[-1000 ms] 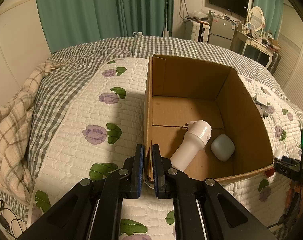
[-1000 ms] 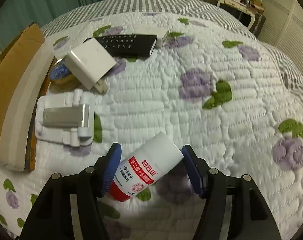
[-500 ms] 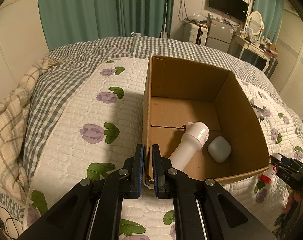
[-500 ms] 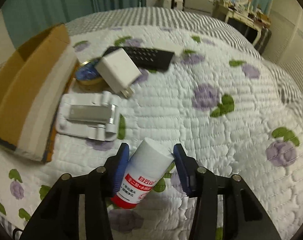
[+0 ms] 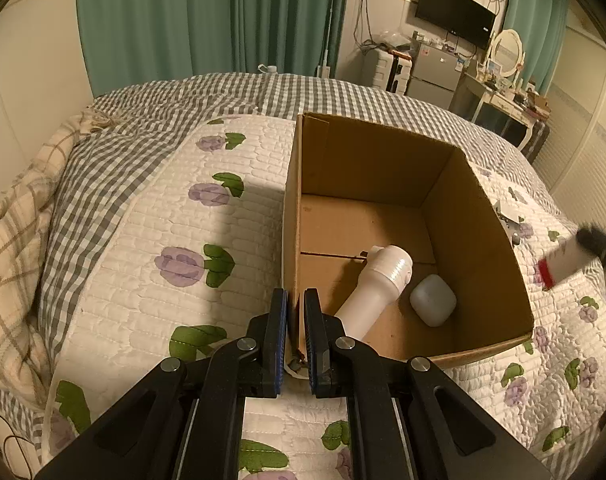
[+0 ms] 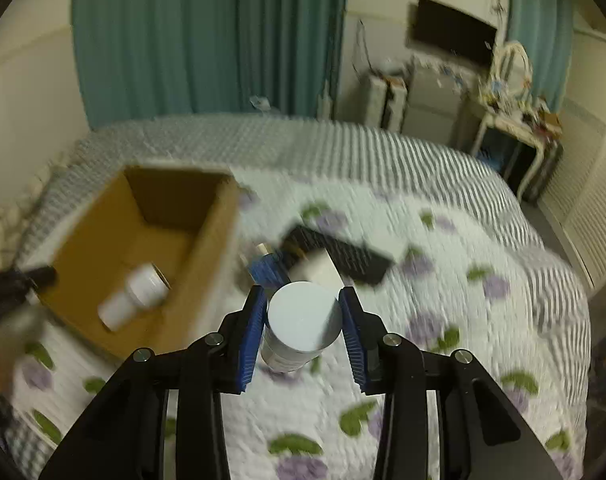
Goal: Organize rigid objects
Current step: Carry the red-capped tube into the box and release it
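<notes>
Holding the near-left corner of the cardboard box (image 5: 479, 216) in my left tongs (image 5: 295, 334), pinched tight on the wall, I keep it steady on the bed (image 5: 151, 220). Inside lie a white flashlight (image 5: 377, 284) and a small white case (image 5: 433, 300), so I judge the free floor toward the back the best landing spot. My right tongs (image 6: 302, 330) are closing on the white bottle (image 6: 303, 322), carried above the quilt, right of the box. I should clear the right wall first, then lower before letting go. A remote (image 6: 343, 254) waits on the quilt.
</notes>
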